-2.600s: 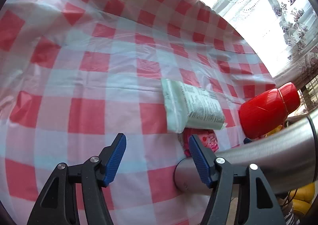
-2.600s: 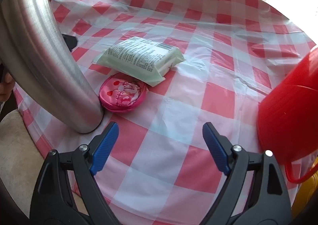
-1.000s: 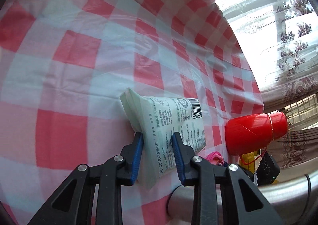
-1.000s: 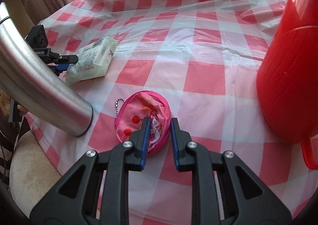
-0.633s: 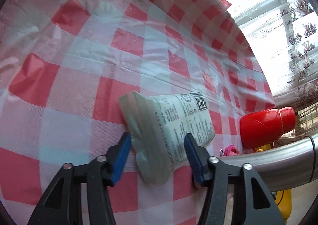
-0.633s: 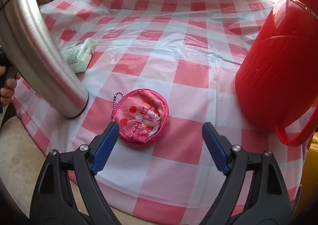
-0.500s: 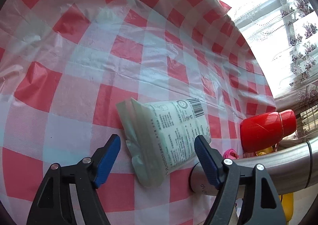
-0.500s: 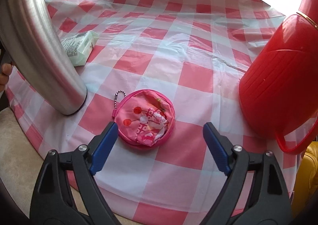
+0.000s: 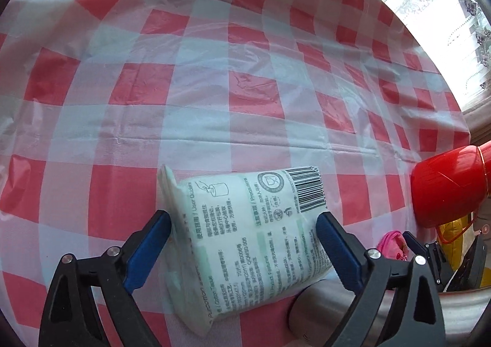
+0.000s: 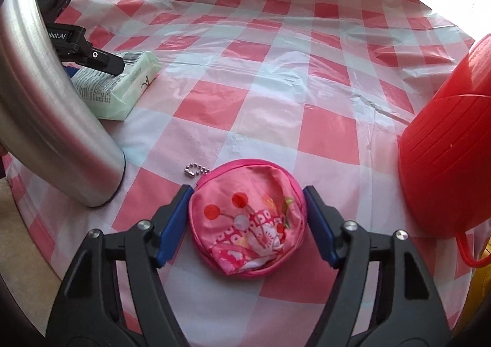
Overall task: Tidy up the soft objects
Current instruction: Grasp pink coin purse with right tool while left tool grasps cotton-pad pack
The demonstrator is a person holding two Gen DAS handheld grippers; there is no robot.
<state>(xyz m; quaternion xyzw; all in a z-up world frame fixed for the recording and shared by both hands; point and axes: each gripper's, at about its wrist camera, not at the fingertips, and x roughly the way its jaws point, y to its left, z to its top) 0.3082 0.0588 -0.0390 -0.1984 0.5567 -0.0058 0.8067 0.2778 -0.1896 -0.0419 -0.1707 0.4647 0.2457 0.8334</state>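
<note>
Both soft items lie apart on the checked worktop (image 9: pixel 214 77). Left hand-held gripper (image 9: pixel 242 242) has just been opening; the tissue pack (image 9: pixel 245 258) sits between its spread jaws, unpinched. Right hand-held gripper (image 10: pixel 245 221) has just been closing around the pink pouch (image 10: pixel 248 221), pads beside it, not visibly squeezing. No destination in view; remaining work unclear.

cloth: red-white checked tablecloth (image 9: pixel 196 95) | right edge: red jug (image 10: pixel 445 144) | near edge: steel tube (image 10: pixel 46 120), possibly a flask

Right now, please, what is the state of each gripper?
Left gripper: just opened wider, straddling the tissue pack, no grip.
Right gripper: just closing in around the pink pouch, grip uncertain.
</note>
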